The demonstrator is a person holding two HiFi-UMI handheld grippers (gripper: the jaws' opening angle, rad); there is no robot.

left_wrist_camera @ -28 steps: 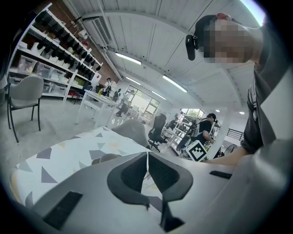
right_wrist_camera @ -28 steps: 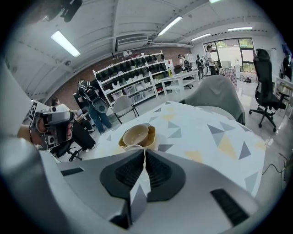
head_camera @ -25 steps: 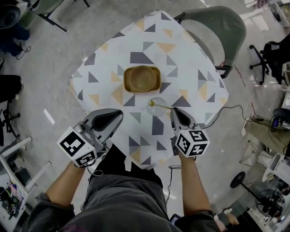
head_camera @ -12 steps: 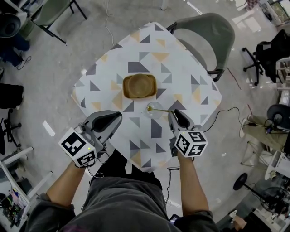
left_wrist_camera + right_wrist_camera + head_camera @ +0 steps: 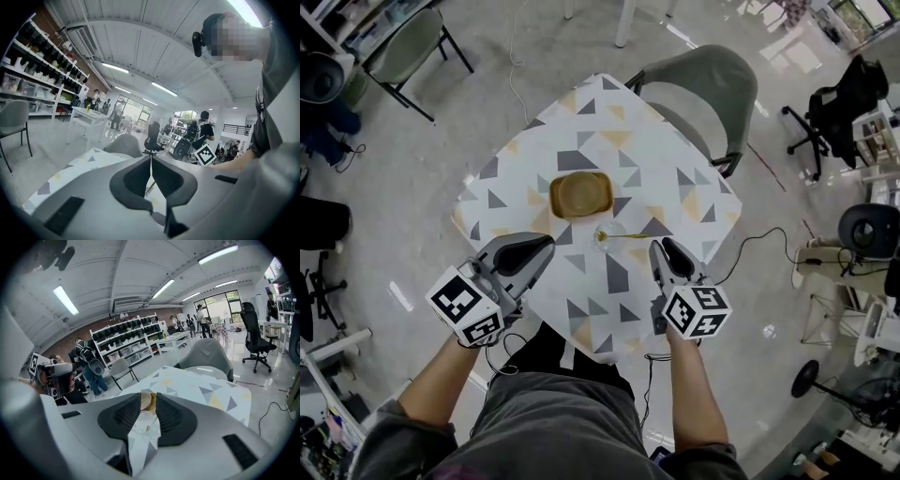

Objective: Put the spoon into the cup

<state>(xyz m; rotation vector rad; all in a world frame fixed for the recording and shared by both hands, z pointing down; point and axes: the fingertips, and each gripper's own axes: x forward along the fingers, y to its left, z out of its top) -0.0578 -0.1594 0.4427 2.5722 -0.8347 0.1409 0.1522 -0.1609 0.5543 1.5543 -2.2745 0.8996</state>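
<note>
As you pull back higher from the table [image 5: 670, 164], the spoon [image 5: 625, 234] lies, it seems, in the glass cup [image 5: 610, 236], your left gripper [image 5: 544, 247] pressed together, your right gripper [image 5: 662, 249] slightly parted and empty, so the job looks finished.

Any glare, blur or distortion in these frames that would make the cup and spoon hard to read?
Head view: sharp, evenly lit, but the clear cup is faint on the patterned tablecloth; the spoon is a thin gold line. Left gripper view: heavy fisheye, ceiling lights blown out. Right gripper view: fisheye, dark corners, cup seen between the jaws.
</note>
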